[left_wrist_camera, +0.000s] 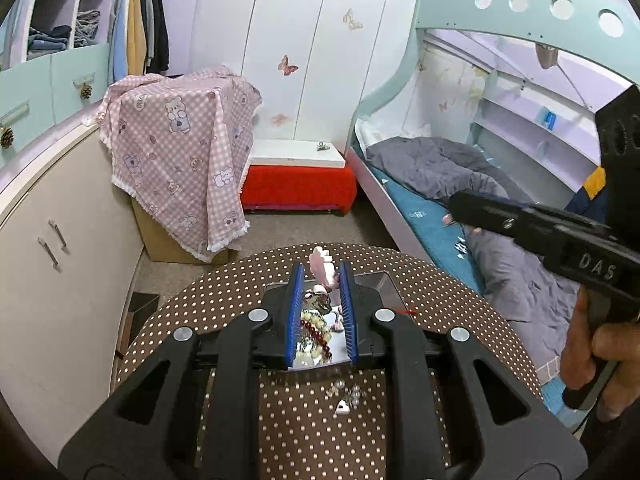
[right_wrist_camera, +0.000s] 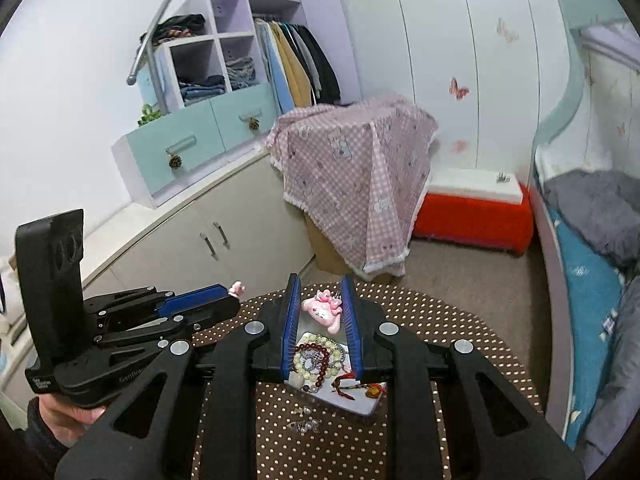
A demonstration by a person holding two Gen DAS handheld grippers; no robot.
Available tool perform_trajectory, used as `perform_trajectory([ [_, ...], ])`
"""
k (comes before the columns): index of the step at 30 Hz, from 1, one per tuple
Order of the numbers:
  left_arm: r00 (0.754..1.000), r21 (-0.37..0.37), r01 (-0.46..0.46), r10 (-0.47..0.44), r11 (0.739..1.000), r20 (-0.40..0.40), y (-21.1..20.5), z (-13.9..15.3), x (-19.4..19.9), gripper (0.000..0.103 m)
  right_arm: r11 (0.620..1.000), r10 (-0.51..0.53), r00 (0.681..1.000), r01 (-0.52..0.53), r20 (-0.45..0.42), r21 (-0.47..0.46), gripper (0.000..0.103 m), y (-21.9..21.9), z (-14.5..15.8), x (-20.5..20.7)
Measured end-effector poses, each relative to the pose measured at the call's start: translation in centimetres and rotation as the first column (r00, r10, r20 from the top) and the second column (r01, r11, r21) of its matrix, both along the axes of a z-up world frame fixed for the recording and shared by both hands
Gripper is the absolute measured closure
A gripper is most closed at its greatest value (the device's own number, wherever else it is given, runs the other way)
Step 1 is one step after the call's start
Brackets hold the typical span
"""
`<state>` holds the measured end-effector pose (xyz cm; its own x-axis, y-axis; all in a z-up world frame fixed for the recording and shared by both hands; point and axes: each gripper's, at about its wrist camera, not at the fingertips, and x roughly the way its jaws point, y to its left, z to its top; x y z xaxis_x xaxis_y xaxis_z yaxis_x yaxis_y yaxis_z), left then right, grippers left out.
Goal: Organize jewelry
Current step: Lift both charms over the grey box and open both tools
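A clear tray (right_wrist_camera: 362,406) on the brown polka-dot round table (right_wrist_camera: 460,320) holds several bead bracelets (right_wrist_camera: 320,356), a red cord charm (right_wrist_camera: 348,382) and a pink bunny clip (right_wrist_camera: 322,310). Small pearl earrings (right_wrist_camera: 306,424) lie on the cloth in front of the tray; they also show in the left wrist view (left_wrist_camera: 346,396). My left gripper (left_wrist_camera: 321,276) is open above the tray (left_wrist_camera: 384,280), its fingers either side of the bunny clip (left_wrist_camera: 322,266) and bracelets (left_wrist_camera: 316,328). My right gripper (right_wrist_camera: 320,284) is open over the same tray, empty.
A pink checked cloth (left_wrist_camera: 180,148) covers a box beyond the table. A red stool with a white board (left_wrist_camera: 298,184) stands by the wardrobe. A bed with grey bedding (left_wrist_camera: 460,176) is at right, a white cabinet (left_wrist_camera: 52,248) at left.
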<state>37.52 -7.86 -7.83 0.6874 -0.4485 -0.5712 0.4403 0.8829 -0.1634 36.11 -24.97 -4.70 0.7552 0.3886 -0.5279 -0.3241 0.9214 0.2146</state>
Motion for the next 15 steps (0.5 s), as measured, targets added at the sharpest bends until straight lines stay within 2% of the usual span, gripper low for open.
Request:
perform_trajectory([
  [6, 0.999, 0.037, 0.001, 0.000, 0.999, -0.044, -1.2, -1.3, 2.0, 0.084, 1.000, -0.008, 0.995, 0.010, -0.099, 0.023, 0.083, -0.1, -2.7, 3.2],
  [8, 0.998, 0.072, -0.018, 0.023, 0.997, -0.063, -1.4, -1.8, 2.6, 0.082, 0.998, -0.036, 0.989, 0.044, -0.144, 0.053, 0.065, -0.8, -3.9, 4.0],
  [9, 0.997, 0.088, -0.034, 0.040, 0.996, -0.070, -1.3, -2.1, 2.7, 0.074, 0.995, -0.064, 0.987, 0.073, -0.146, 0.061, 0.043, -1.2, -4.1, 4.0],
  [10, 0.996, 0.097, -0.048, 0.055, 0.994, -0.071, -1.2, -2.3, 2.7, 0.032, 0.993, -0.089, 0.986, 0.099, -0.139, 0.064, 0.023, -1.6, -4.1, 3.8],
  [11, 0.995, 0.093, -0.081, 0.085, 0.992, -0.043, -0.6, -2.2, 2.3, 0.007, 0.990, -0.110, 0.986, 0.120, -0.124, 0.075, 0.019, -2.1, -4.0, 3.4],
  [13, 0.994, 0.068, -0.111, 0.112, 0.991, 0.000, 0.2, -1.7, 1.7, 0.007, 0.987, -0.124, 0.985, 0.135, -0.119, 0.089, 0.010, -2.5, -3.9, 2.9],
  [15, 0.991, 0.068, -0.129, 0.130, 0.989, -0.007, 0.9, -1.5, 1.4, 0.007, 0.984, -0.148, 0.983, 0.157, -0.110, 0.082, 0.008, -2.9, -3.6, 2.3],
])
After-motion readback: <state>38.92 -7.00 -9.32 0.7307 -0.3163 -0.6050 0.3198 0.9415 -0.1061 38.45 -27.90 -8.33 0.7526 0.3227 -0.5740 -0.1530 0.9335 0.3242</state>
